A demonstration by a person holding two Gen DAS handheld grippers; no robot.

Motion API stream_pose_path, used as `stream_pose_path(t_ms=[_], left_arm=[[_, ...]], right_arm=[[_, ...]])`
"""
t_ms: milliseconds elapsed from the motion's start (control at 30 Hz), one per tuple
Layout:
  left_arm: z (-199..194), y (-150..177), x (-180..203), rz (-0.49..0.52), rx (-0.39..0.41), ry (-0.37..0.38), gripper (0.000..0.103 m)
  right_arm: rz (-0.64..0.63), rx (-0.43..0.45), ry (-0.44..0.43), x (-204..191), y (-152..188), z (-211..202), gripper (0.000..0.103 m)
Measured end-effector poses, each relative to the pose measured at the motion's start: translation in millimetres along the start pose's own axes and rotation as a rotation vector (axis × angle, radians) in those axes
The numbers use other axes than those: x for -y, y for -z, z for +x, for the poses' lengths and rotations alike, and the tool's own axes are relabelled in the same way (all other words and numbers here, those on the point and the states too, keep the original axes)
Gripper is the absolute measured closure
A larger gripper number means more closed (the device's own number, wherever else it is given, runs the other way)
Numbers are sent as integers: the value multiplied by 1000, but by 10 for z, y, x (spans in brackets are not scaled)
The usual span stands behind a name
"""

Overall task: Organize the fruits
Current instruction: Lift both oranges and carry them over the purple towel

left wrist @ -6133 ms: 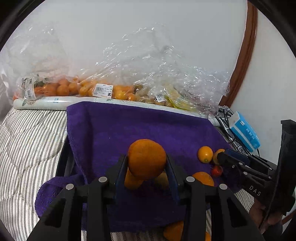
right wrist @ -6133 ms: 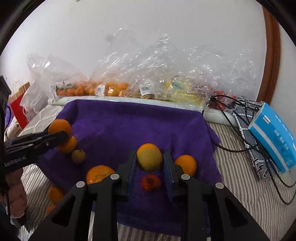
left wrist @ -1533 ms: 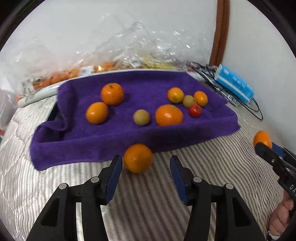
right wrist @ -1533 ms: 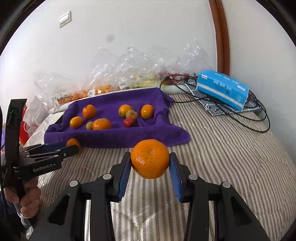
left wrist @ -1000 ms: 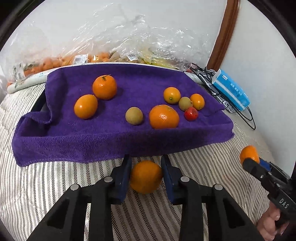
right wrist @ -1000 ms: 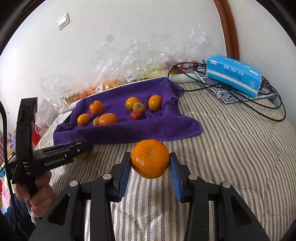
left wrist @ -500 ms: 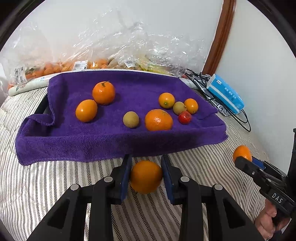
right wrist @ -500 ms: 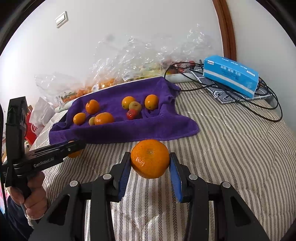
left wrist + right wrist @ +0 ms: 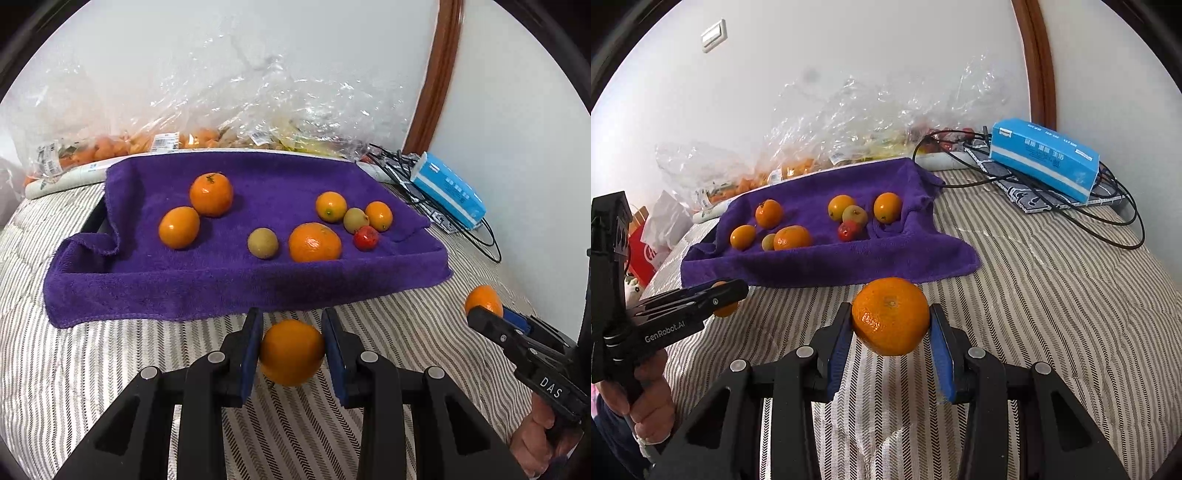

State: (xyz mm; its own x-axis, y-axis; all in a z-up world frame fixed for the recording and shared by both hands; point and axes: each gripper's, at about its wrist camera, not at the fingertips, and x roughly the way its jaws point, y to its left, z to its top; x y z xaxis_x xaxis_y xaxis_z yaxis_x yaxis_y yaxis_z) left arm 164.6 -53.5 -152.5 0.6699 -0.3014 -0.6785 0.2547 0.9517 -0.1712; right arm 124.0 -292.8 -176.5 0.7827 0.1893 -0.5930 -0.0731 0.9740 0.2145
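Note:
My left gripper is shut on an orange just in front of the purple towel, above the striped bed. My right gripper is shut on a mandarin, held above the bed to the right of the towel's front edge; it also shows in the left wrist view. On the towel lie several fruits: two oranges at the left, a kiwi, a large mandarin, small oranges and a red tomato.
Clear plastic bags of fruit lie along the wall behind the towel. A blue tissue box and black cables lie at the right on the striped bedcover. A red bag stands at the left.
My left gripper closed on the orange on the bed and now holds it in front of the towel. My right gripper keeps its mandarin, almost still.

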Motion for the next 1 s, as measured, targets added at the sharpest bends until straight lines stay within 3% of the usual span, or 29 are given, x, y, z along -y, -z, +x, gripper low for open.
stream_pose_path(t_ms=[467,1000], left_arm=[[-180,0,35,17,97,-22,72],[-329,57,-32,4,136,-54,72]], right_arm=[[-42,48,36,-94,13,-90,62],[-35,81,66,-79,18,-162,62]])
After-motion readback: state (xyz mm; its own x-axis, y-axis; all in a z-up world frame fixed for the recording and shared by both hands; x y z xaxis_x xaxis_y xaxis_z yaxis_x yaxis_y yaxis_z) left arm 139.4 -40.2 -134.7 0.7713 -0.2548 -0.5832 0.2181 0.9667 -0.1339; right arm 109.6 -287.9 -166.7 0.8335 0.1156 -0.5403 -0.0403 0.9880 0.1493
